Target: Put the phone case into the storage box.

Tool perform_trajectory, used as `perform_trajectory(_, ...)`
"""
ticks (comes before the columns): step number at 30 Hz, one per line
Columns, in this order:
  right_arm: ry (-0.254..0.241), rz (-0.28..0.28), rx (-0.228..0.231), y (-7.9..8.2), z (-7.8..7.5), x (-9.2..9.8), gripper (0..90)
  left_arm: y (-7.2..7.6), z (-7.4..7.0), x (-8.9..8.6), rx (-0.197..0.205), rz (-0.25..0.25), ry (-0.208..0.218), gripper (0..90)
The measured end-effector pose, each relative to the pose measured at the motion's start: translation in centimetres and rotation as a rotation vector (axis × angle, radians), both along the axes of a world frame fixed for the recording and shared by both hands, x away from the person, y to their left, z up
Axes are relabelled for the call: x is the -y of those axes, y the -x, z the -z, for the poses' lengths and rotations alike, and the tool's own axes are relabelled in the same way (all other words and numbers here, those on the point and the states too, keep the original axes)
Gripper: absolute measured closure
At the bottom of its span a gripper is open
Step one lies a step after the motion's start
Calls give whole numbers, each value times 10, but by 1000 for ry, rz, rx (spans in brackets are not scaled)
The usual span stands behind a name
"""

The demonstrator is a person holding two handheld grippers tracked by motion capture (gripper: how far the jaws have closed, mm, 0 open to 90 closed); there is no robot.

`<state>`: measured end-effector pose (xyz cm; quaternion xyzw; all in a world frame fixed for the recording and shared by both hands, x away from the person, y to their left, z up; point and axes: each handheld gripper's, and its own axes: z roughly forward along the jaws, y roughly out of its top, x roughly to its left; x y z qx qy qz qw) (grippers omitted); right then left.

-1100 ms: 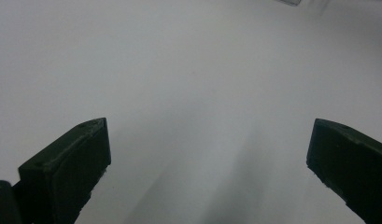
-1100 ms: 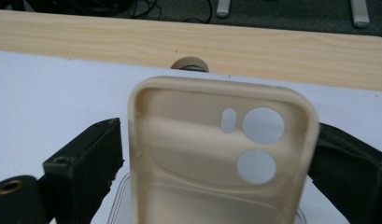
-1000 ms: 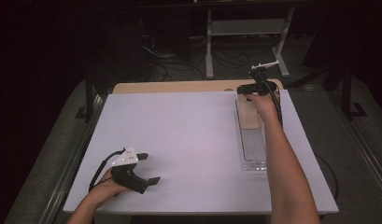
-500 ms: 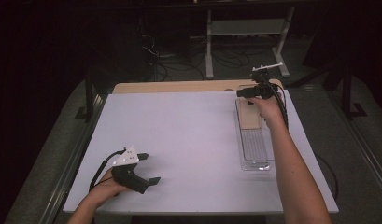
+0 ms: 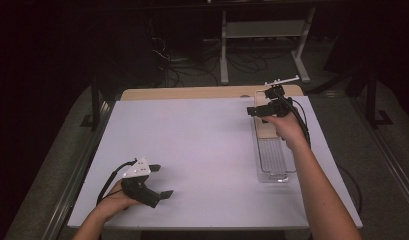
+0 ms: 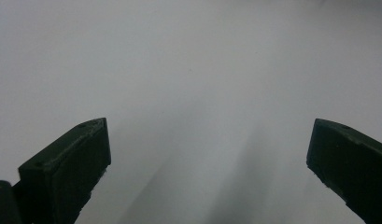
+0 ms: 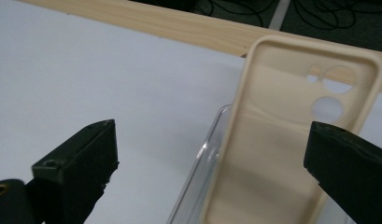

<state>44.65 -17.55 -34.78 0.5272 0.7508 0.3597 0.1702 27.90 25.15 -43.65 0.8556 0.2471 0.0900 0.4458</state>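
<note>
Near left corner of the table [image 5: 207, 135]: left gripper [image 5: 161, 181] held low over the white top in the left hand [image 5: 114, 202], jaws spread wide, nothing between them. Grey three-cornered plate up top, black cable looping off toward the near left edge. Through the left gripper view, just plain white surface between the two black jaws, a couple of soft shadows running toward the near side.

Middle of the table: bare white sheet, matte, lit evenly. Strip of pale wood [image 5: 192, 93] poking out along the far edge.

Over on the right: clear tray [image 5: 275, 161], long and narrow, running near to far close to the right edge. Beige phone case [image 7: 277, 135] lying with its far end sticking out past the tray's far end, open side up, two round camera holes near the far corner. Right gripper [image 5: 257, 111] hovering right over that far end, right hand [image 5: 287, 127] behind it, forearm reaching in from the near right. Jaws wide apart, gripping nothing, case sitting between them in the right gripper view but not touched.

Beyond the table: dark room, tangle of cables [image 5: 177, 65] on the floor, grey metal stand [image 5: 262, 35] at the far right, dark frame rails down both sides of the table.
</note>
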Motion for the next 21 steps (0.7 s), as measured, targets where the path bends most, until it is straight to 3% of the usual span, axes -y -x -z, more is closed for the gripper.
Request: perform_trajectory(21,-73,-147,63,57,13,-21,15,2,0,1,-2,3,-6,0)
